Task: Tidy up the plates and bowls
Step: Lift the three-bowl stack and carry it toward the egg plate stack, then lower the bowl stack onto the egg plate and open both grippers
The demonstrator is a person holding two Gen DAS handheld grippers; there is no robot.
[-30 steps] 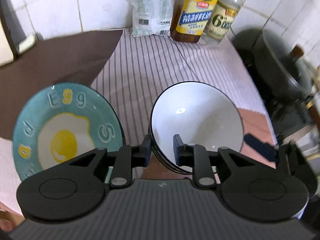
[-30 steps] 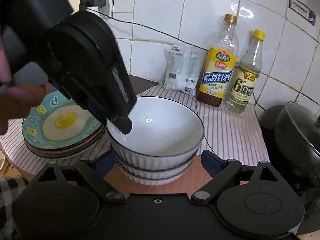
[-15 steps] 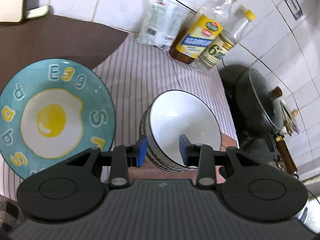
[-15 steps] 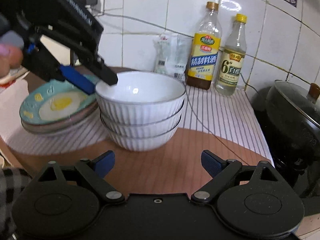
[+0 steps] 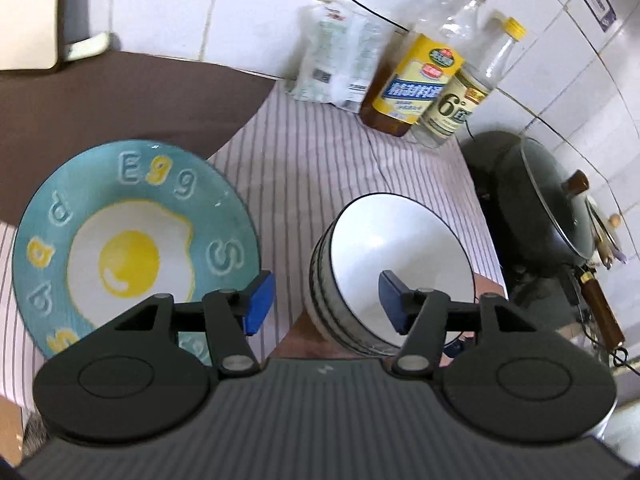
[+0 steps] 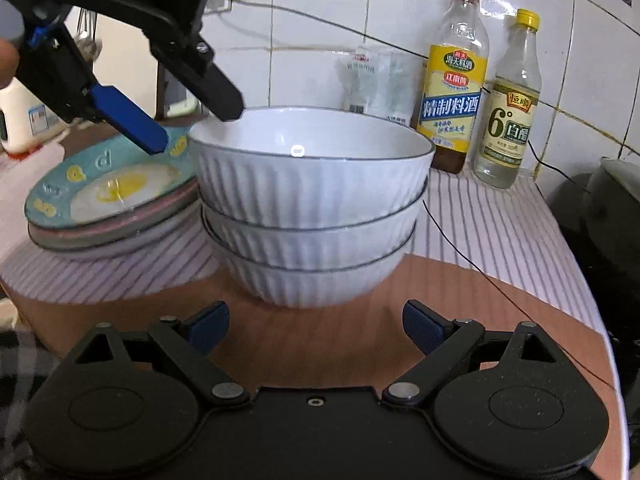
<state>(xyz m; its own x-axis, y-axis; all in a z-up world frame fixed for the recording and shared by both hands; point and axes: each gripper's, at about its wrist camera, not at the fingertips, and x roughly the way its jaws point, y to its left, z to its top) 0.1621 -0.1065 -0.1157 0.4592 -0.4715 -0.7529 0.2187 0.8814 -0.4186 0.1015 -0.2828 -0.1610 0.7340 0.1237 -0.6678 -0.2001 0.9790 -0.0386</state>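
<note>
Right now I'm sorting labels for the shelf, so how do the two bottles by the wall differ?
The cooking wine bottle is taller, with a gold-brown cap and a yellow and blue label; the vinegar bottle is slimmer, with a yellow cap and a pale label showing a big 6. The wine bottle holds only a little dark liquid at the bottom; the vinegar bottle's liquid is clear. Both are clear, upright and capped, side by side against the tiles.

Dim, bluish indoor light; small glare spot inside top bowl; strong fisheye bending at edges; slight blur.
</note>
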